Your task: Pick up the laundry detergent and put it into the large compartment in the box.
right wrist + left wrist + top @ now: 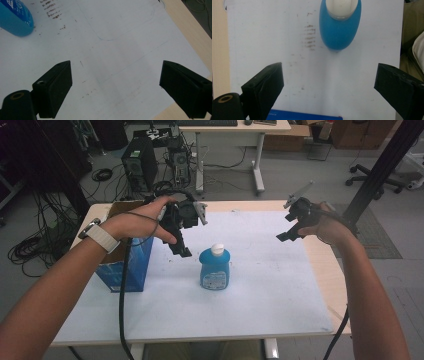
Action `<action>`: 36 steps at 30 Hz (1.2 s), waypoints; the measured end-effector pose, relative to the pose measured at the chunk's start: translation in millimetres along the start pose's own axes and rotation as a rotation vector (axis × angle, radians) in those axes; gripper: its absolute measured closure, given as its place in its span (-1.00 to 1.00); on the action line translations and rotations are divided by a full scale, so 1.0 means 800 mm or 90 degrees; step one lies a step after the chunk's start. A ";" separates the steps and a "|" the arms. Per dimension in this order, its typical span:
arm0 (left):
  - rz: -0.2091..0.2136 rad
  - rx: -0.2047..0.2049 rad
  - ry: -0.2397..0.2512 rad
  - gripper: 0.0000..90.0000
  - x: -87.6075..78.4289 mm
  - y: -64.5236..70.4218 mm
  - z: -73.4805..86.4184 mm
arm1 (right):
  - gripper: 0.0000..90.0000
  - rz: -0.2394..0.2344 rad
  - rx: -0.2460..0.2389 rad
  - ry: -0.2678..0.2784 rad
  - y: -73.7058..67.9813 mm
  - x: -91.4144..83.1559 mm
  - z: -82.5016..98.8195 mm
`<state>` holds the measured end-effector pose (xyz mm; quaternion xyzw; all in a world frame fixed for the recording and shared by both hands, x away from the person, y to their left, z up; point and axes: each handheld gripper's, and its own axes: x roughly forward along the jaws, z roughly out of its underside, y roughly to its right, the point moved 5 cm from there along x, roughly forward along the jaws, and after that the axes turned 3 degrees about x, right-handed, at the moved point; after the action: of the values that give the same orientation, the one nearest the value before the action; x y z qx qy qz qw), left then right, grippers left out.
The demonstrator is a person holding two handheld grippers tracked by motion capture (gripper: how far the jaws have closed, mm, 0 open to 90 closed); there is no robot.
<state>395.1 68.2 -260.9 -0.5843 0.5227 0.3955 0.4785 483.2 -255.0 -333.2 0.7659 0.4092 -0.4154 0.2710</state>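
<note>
Left gripper (181, 251): left of centre in the high view, held in the person's left hand (137, 224), pointing down. Jaws spread wide with nothing between them; in the left gripper view (328, 85) they stand at the lower corners, white sheet between.

Right gripper (283, 236): upper right of the high view, in the person's right hand (327, 227), raised above the table. Jaws spread wide and empty; the right gripper view (115, 86) shows bare sheet between them.

Blue bottle (215, 268): upright, white cap (217, 249), centre of the high view, just right of and below the left gripper, apart from it. Seen from above at the top centre of the left gripper view (340, 26); its base shows at the upper left corner of the right gripper view (15, 18).

White sheet (270, 290): covers most of the tabletop, brown smudges near the bottle.

Blue box (129, 267): open-topped, left of the high view, under the left wrist; its edge at the bottom of the left gripper view (304, 116).

Table (330, 280): light wood edge at the right.
</note>
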 end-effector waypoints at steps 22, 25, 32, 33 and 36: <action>-0.014 0.004 0.017 -0.85 -0.022 0.001 -0.025 | -0.75 0.001 0.003 0.005 0.001 -0.004 0.004; -0.014 0.004 0.021 -0.85 -0.024 0.001 -0.029 | -0.75 0.001 0.002 0.008 0.001 -0.005 0.003; -0.014 0.014 0.024 -0.86 -0.022 0.000 -0.041 | -0.75 0.002 0.001 0.009 0.000 -0.006 0.000; -0.012 0.017 0.025 -0.86 -0.020 0.001 -0.042 | -0.75 0.003 0.001 0.010 0.000 -0.005 0.000; -0.005 0.023 0.025 -0.86 -0.016 0.003 -0.047 | -0.75 0.002 0.001 0.010 0.000 -0.005 0.000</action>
<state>389.5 34.9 -239.9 -0.5853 0.5368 0.3726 0.4801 482.3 -256.3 -329.9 0.7700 0.4094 -0.4094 0.2682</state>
